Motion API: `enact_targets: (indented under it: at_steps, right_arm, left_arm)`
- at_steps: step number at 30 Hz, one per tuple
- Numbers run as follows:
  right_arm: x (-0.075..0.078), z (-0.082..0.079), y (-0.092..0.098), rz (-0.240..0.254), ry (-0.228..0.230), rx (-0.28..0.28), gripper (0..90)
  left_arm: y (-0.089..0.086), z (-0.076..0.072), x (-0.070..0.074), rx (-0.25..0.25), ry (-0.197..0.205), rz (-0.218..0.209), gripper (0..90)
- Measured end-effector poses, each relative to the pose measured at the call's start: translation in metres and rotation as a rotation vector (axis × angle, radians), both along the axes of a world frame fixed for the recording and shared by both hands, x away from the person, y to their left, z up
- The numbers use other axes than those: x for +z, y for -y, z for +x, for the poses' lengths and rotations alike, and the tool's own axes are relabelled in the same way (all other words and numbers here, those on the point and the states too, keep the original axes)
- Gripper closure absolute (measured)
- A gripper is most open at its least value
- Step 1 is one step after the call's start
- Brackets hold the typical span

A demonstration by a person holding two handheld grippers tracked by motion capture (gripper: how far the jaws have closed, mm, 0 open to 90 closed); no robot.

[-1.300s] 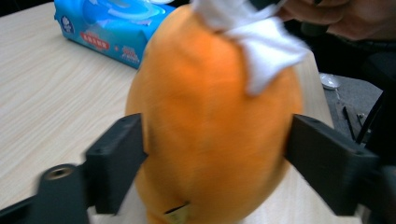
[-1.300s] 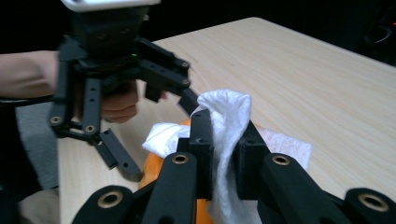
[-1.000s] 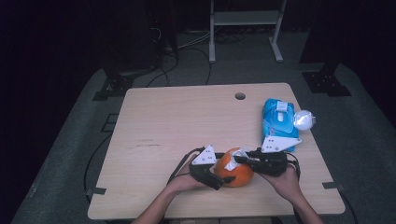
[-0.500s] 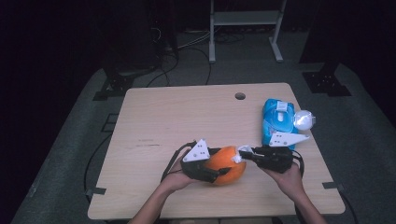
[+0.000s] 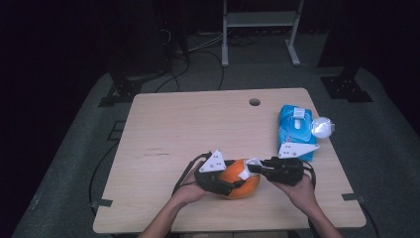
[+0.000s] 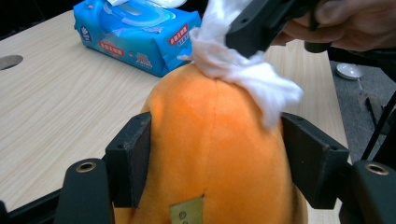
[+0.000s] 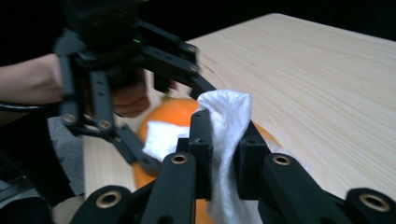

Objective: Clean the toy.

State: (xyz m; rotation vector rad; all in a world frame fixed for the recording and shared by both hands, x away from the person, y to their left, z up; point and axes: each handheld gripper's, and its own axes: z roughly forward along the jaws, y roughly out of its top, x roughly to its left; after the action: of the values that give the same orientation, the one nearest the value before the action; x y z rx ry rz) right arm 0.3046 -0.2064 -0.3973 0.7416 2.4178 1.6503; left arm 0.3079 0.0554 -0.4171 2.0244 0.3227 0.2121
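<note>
On the wooden table point(image 5: 198, 129), near its front edge at about six o'clock, sits an orange plush toy point(image 5: 241, 182) shaped like a rounded fruit. The left gripper point(image 5: 233, 184) has just been closing its jaws on the toy and then easing a little; in the left gripper view its two black pads sit against the toy point(image 6: 215, 154) at nine and three o'clock, so the toy is clamped between them. The right gripper point(image 5: 253, 167) comes in from three o'clock, its jaws narrow and pinched on a white wipe point(image 5: 249, 166). In the right gripper view the wipe point(image 7: 226, 140) bunches up between the pads, with the toy point(image 7: 173, 114) just behind it. In the left gripper view the wipe point(image 6: 238, 70) is pressed on the top of the toy at about one o'clock. A blue pack of wet wipes point(image 5: 295, 130) lies at the table's three o'clock edge, well apart from the toy, with a small round white object point(image 5: 322, 128) just beside it.
</note>
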Motion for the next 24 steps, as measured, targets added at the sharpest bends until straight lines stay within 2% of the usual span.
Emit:
enact_targets:
  at_steps: [2,6,9,10,11,12,13,16,18,21,24]
  right_arm:
    - [-0.004,0.003,0.005,-0.001,-0.017,-0.021,79.2]
    - [-0.002,0.002,0.005,-0.004,-0.005,-0.031,79.3]
    - [0.002,-0.004,-0.007,0.013,0.011,0.011,79.3]
    - [0.003,-0.006,-0.012,0.008,0.018,0.028,79.2]
    - [0.004,-0.010,-0.020,-0.028,0.043,0.043,79.2]
    - [0.004,-0.010,-0.020,-0.028,0.043,0.043,79.2]
    - [0.004,-0.011,-0.022,-0.048,0.052,0.044,79.2]
    - [0.002,-0.007,-0.017,-0.042,0.037,0.029,79.3]
    - [-0.002,-0.004,-0.014,-0.034,0.017,0.027,79.2]
    - [-0.004,-0.003,-0.012,-0.040,0.017,0.023,79.2]
    - [-0.005,-0.002,-0.008,-0.034,0.007,0.016,79.2]
  left_arm:
    - [0.001,0.001,-0.001,-0.003,-0.007,-0.005,30.3]
    - [0.003,0.001,-0.003,-0.009,-0.014,-0.002,29.4]
    - [0.009,-0.003,-0.005,-0.024,0.001,0.012,29.3]
    - [0.011,-0.004,-0.005,-0.030,0.009,0.022,29.2]
    - [0.013,-0.006,-0.006,-0.032,0.014,0.024,28.6]
    - [0.014,-0.006,-0.005,-0.031,0.014,0.026,28.6]
    - [0.013,-0.006,-0.005,-0.028,0.013,0.022,28.4]
    - [0.010,-0.003,-0.006,-0.029,0.000,-0.002,27.5]
    - [0.008,-0.001,-0.005,-0.037,-0.005,-0.022,22.6]
    - [-0.001,0.006,-0.003,-0.042,-0.046,-0.076,13.6]
    - [-0.013,0.013,-0.004,-0.037,-0.071,-0.097,10.7]
